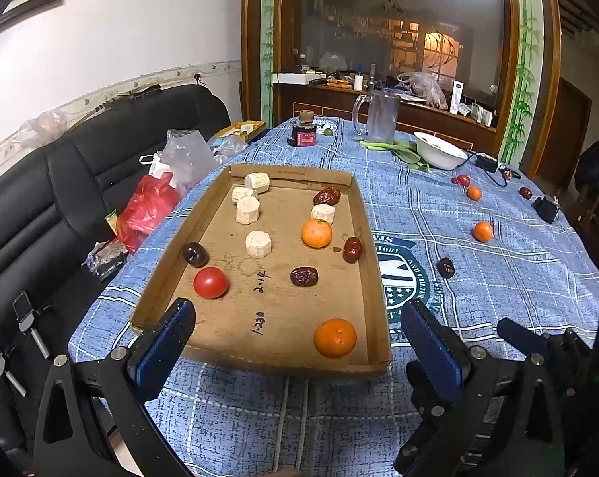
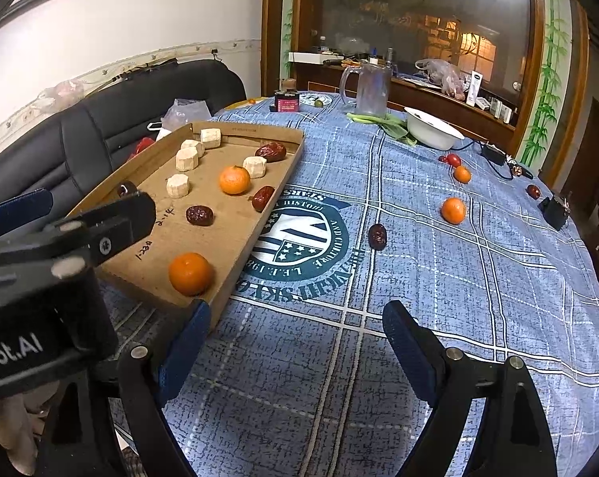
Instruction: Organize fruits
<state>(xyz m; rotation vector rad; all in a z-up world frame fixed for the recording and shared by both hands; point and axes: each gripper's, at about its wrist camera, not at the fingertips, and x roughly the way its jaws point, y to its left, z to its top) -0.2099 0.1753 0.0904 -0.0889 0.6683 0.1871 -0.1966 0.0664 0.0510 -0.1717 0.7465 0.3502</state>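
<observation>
While both hand-held grippers (image 1: 297, 334) (image 2: 295, 330) gape empty, oranges (image 1: 335, 338) and seemingly dates (image 1: 304, 276) fill the tray (image 1: 373, 262).

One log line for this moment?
left hand-held gripper: open, empty | right hand-held gripper: open, empty | cardboard tray: partly filled | jujube: on tablecloth

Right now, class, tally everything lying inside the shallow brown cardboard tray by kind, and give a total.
Pale beige cut cylinder chunks: 5
Dark red wrinkled dates: 4
Round orange mandarins: 2
Round red tomato: 1
Total in the shallow brown cardboard tray: 12
</observation>
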